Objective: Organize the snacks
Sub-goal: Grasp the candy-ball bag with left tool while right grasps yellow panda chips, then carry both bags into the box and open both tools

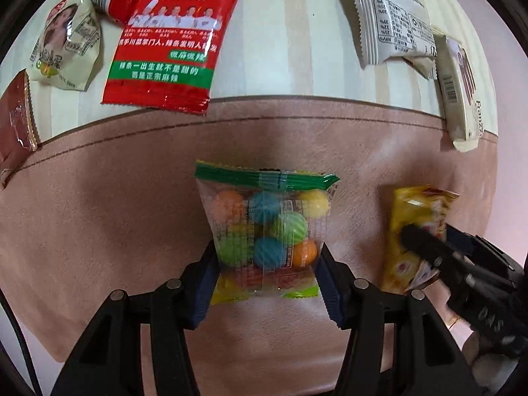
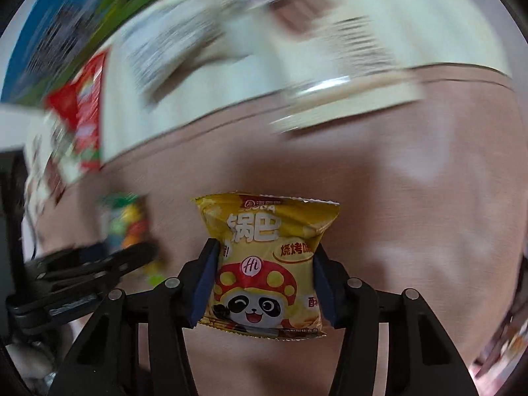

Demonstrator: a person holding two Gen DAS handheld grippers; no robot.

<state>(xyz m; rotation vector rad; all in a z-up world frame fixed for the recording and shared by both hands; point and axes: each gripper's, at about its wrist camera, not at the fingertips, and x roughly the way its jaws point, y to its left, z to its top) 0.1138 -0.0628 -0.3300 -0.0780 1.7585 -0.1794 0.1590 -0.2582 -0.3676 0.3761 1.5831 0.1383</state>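
Left gripper (image 1: 267,264) is closed on a clear candy bag (image 1: 265,231) with a green top seal, its blue pads pressing the bag's two sides near the bottom; coloured ribbed candy balls in orange, blue, yellow and green show through the film. Right gripper (image 2: 264,277) grips a yellow crispy-rice snack packet (image 2: 269,260) printed with a panda in a red mushroom cap, the pads pinching its lower half so the packet bulges above them. Both bags are held over a pink stitched mat (image 1: 115,214) that covers the near part of the desk (image 1: 274,49), whose surface is cream with pale stripes. From the left wrist view the yellow packet sits just to the right of the candy bag, with the other gripper's black fingers across it. Farther back on the striped surface lie a red spicy-strip packet (image 1: 171,39), a cream packet with a woman's portrait (image 1: 66,46), a white packet showing a nutrition table (image 1: 389,23), a cream Franzzi bar (image 1: 460,89) and a brown packet (image 1: 15,125) at the left edge. The right wrist view is heavily blurred beyond the held packet.
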